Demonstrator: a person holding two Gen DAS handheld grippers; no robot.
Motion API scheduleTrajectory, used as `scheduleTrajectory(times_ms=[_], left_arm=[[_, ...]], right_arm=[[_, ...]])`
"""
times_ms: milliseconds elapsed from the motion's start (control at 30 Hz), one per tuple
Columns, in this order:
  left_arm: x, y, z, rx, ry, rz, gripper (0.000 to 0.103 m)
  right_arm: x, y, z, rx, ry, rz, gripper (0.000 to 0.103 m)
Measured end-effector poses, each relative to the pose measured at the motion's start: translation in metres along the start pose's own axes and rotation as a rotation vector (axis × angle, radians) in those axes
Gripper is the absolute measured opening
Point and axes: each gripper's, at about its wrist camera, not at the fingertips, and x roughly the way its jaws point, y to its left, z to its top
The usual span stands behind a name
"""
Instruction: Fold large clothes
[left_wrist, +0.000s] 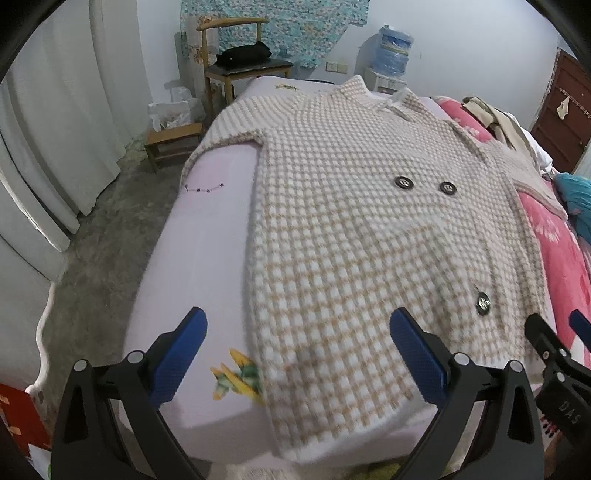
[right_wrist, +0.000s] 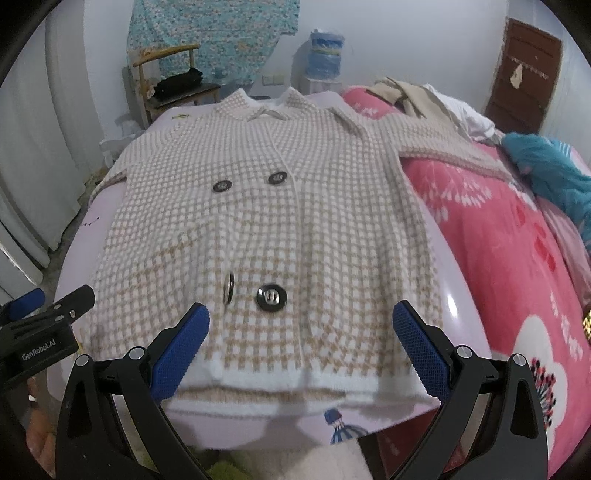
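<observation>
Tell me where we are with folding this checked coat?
Done: the checked coat lies spread flat, front up, on the bed, sleeves out to both sides. In hand: nothing; the left gripper and right gripper hover open above its hem. Left: every fold, as no sleeve or side is turned in yet.

Beige-and-white checked knit coat (right_wrist: 266, 229) spread flat on lilac bed sheet (left_wrist: 207, 258), collar at far end. Pink floral blanket (right_wrist: 509, 266) right of coat. Wooden chair (left_wrist: 236, 62) beyond coat, left. Blue water bottle (left_wrist: 393, 50) beyond coat.
</observation>
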Motion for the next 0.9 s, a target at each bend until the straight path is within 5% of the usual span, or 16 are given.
scheduleTrajectory(times_ms=[333, 633, 900], left_arm=[[0.010, 0.017, 0.031, 0.045, -0.087, 0.034, 0.097], [0.018, 0.058, 0.056, -0.095, -0.128, -0.223, 0.097], [0.029, 0.117, 0.085, -0.272, -0.204, -0.229, 0.097]], right_arm=[[0.024, 0.011, 0.022, -0.070, -0.037, 0.002, 0.096], [0.048, 0.038, 0.052, -0.153, -0.066, 0.169, 0.096], [0.067, 0.076, 0.063, -0.214, -0.024, 0.283, 0.096]])
